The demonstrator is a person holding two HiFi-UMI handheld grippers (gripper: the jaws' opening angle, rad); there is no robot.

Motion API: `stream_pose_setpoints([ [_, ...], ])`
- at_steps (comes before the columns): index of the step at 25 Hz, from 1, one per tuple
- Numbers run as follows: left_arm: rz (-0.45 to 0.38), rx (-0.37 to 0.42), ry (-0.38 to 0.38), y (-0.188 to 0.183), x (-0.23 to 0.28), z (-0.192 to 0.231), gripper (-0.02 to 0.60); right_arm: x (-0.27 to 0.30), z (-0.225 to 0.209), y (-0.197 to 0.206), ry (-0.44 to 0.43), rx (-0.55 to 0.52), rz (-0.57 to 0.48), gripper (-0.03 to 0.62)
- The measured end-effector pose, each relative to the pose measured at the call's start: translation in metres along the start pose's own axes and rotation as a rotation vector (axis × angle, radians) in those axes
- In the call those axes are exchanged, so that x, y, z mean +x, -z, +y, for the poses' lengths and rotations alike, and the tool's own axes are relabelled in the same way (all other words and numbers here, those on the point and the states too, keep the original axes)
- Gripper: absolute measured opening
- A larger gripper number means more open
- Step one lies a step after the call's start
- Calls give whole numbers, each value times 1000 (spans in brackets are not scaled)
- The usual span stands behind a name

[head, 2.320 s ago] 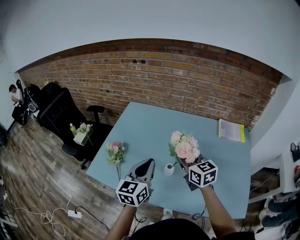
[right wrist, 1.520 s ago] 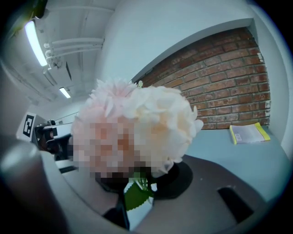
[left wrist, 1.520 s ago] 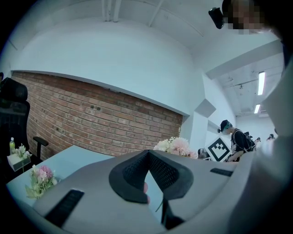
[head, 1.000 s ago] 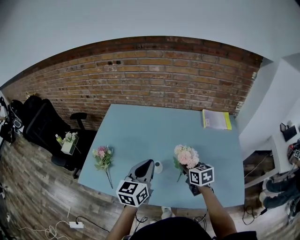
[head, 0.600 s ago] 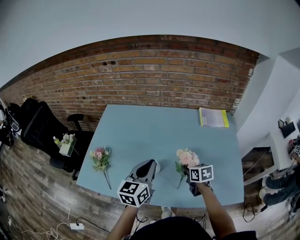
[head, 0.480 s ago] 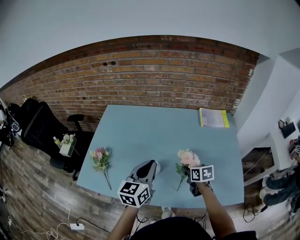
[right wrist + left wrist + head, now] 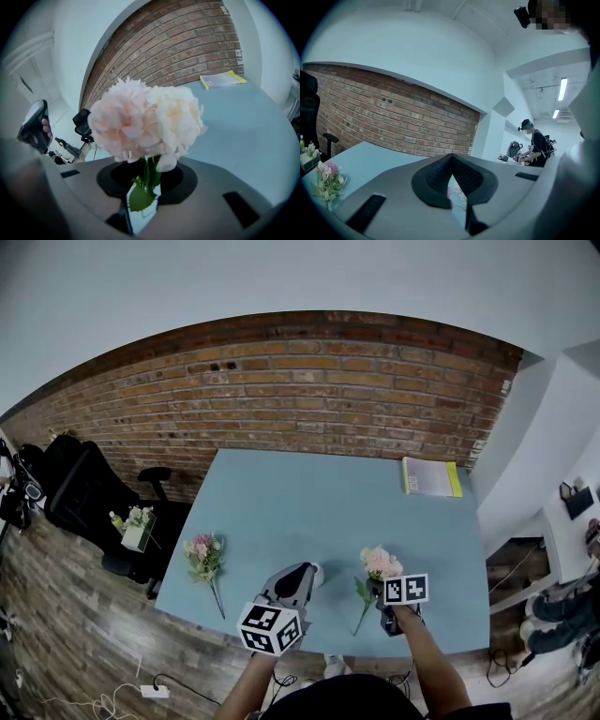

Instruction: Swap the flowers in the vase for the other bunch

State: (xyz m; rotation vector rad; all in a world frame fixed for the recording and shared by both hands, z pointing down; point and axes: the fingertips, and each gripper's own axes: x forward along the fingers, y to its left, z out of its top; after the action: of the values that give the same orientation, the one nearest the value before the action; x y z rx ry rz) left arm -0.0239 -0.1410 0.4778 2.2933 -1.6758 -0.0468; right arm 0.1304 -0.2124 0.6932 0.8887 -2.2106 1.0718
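Pinched the stems of the pale bunch (image 7: 147,122) in the right tongs (image 7: 144,180) over the bench (image 7: 309,502); pressed the left tongs (image 7: 451,173) together, empty, just short of the vase (image 7: 317,570); could have toppled that vase with any careless nudge forward.

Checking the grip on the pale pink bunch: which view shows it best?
Right gripper view: the pale pink bunch fills it, stems in the right claw. Head view shows it small; left gripper view, nothing clear.

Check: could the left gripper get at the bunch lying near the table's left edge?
Probably yes: only bare table lies between the left gripper and the bunch, though its jaws are shut.
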Motion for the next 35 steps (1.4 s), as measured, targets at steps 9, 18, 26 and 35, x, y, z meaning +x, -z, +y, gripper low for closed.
stream_pose_setpoints([
  [9,8,-3,-14,1,-2,9,0,17,-11,11,26,19,43,115],
  [18,22,-1,-31,2,-2,19,0,29,-23,13,57,85,54,115],
  [26,28,-13,-42,4,-1,25,0,35,-29,14,67,94,55,130],
  [35,34,-12,-49,6,1,26,0,36,-33,12,74,94,41,174],
])
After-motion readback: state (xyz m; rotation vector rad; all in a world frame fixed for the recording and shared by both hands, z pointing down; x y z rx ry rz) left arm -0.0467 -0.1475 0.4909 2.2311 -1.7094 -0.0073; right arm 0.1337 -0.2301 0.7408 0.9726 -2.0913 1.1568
